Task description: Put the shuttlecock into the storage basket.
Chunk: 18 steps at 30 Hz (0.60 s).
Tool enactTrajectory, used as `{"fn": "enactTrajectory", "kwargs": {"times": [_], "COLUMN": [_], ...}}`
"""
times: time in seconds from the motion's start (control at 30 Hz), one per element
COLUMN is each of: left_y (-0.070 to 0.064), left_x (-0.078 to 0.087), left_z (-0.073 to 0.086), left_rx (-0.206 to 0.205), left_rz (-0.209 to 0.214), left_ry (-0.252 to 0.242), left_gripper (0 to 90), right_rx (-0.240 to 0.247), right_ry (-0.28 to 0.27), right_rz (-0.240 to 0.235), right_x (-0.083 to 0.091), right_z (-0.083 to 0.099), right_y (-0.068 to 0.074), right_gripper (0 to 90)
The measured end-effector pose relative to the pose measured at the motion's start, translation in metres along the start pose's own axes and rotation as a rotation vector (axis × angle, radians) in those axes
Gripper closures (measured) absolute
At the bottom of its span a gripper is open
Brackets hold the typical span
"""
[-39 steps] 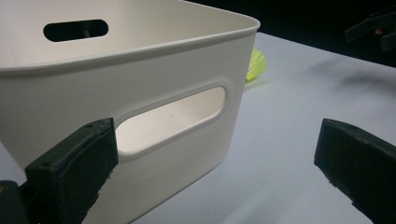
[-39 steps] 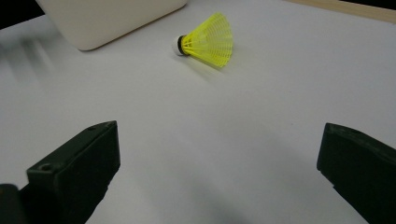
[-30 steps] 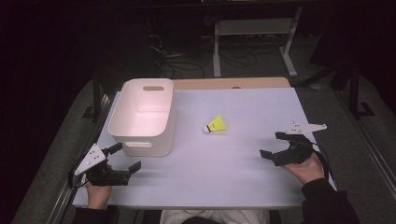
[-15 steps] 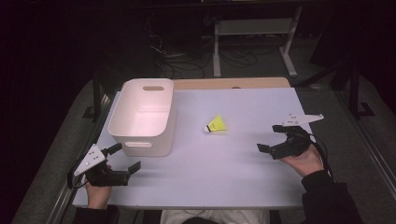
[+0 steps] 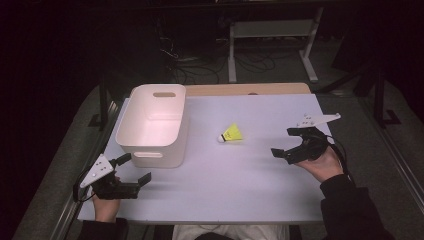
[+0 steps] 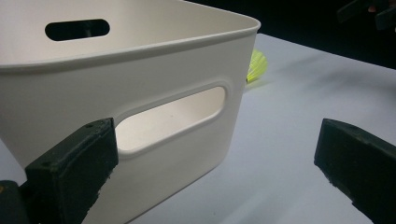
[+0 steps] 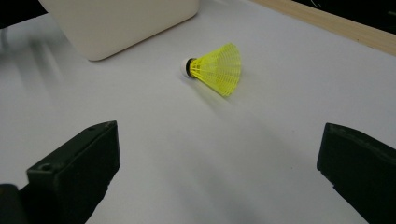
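While gaping, right claw [image 5: 286,142] faces shuttlecock [image 5: 231,134]

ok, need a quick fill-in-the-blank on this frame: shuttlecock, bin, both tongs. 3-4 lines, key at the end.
1. The yellow shuttlecock lies on its side on the ____.
2. The white bin holds ____.
3. The right tongs have jaws that stand ____, short of the shuttlecock.
4. The left tongs sit nearest the bin's ____ cut-out.

Missing words: table; nothing; open; handle
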State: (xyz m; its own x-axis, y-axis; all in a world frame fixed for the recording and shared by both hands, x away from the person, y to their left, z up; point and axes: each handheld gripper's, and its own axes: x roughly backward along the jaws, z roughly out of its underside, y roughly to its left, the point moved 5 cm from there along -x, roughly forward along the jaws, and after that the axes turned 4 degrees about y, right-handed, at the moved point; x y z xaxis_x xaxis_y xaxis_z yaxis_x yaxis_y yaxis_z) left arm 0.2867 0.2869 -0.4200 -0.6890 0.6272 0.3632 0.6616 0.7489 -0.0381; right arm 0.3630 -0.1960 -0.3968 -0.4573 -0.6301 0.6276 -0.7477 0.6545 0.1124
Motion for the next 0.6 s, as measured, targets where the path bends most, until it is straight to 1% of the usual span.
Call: {"fn": "enactTrajectory", "kwargs": {"times": [0.23, 0.6], "left_y": [0.0, 0.0], "left_x": [0.0, 0.0], "left_z": [0.0, 0.001], "left_rx": [0.005, 0.005], "left_rz": [-0.002, 0.002], "left_ry": [-0.004, -0.002], "left_gripper": [0.0, 0.0], "right_rx": [0.012, 0.017], "right_ry": [0.015, 0.033], "right_rz": [-0.008, -0.013], "right_x": [-0.004, -0.01], "right_z": [-0.013, -0.022], "right_y": [0.0, -0.003], "right_gripper": [0.0, 0.0]}}
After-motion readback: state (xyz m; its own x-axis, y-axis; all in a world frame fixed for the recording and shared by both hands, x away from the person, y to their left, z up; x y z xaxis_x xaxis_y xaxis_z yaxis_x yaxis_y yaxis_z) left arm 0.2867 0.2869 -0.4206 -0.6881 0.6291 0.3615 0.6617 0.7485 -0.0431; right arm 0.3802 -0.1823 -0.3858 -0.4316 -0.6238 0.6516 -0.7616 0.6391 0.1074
